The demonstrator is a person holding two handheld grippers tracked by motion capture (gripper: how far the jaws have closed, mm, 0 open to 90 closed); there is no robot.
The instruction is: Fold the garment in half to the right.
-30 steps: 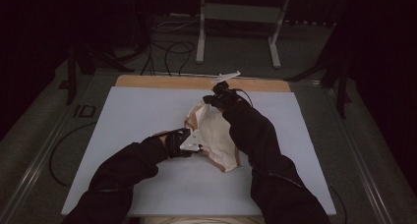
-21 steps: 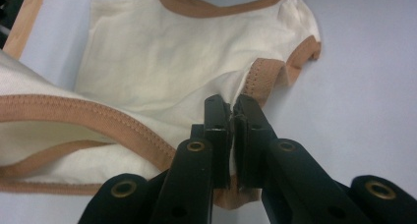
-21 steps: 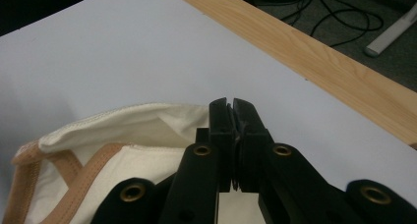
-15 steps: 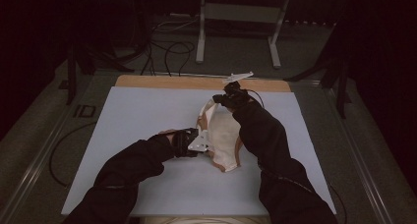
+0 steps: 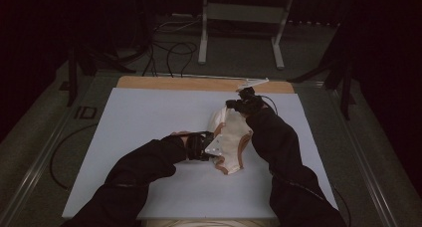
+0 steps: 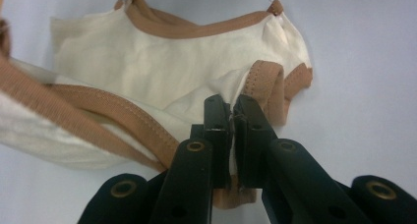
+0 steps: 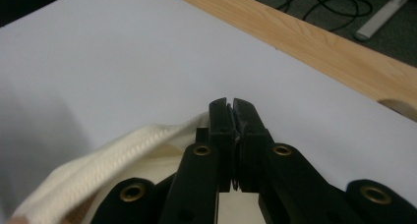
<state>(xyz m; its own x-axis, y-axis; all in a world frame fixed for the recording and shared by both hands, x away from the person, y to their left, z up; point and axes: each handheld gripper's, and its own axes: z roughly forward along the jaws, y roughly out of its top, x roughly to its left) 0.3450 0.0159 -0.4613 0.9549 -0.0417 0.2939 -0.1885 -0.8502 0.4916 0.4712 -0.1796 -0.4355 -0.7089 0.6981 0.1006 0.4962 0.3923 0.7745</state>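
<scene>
The cream garment with tan trim [image 5: 230, 140] lies crumpled right of centre on the white tabletop [image 5: 149, 122], so spreading or folding it looks barely begun. The left hand-held gripper [image 6: 231, 113] is pinching a trimmed opening; the right hand-held gripper [image 7: 231, 111] is pinching a ribbed cream hem. The gripper views show each bite; the high view shows the bunched shape, perhaps an undershirt.

One cream garment [image 5: 231, 142], apparently single, two tools, one white board [image 5: 149, 117].
</scene>
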